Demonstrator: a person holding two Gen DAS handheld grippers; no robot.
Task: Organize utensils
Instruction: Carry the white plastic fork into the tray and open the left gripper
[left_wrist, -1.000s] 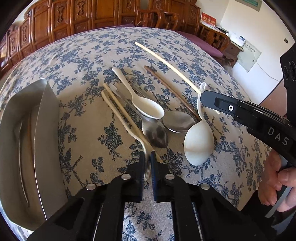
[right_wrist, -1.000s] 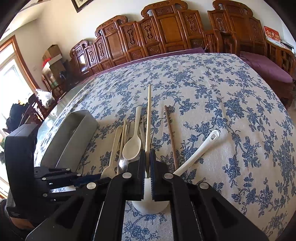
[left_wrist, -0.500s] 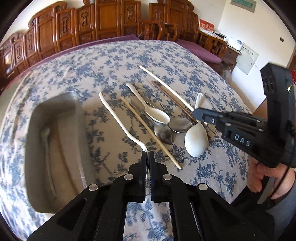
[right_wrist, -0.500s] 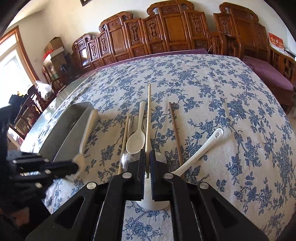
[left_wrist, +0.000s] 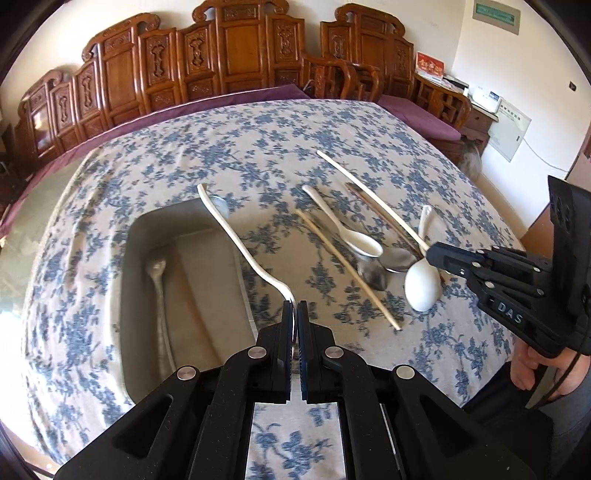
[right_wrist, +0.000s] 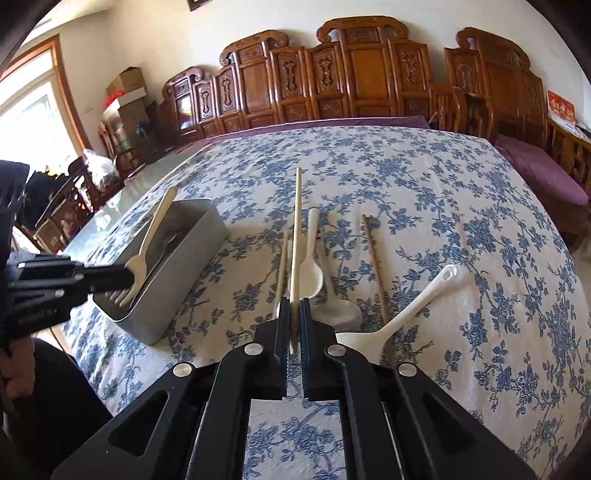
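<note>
The left gripper (left_wrist: 296, 308) clamps a cream fork (left_wrist: 240, 243) over the grey tray (left_wrist: 127, 266), handle toward upper left. The right gripper (right_wrist: 294, 310) pinches a pale chopstick (right_wrist: 296, 236) pointing up-frame; open tablecloth (right_wrist: 480, 221) lies rightward.

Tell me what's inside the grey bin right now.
One metal utensil lies along the floor of the grey bin. The cream fork in the left hand-held gripper hangs above it, covering part of the floor.

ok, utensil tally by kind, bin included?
Chopsticks: 3 (held chopstick in right gripper, loose light chopstick, dark chopstick)
White spoons: 2 (small spoon, big ladle spoon)
Metal spoons: 2
Forks: 1 (cream fork in left gripper)
Unclear metal piece in bin: 1
Total: 9
</note>
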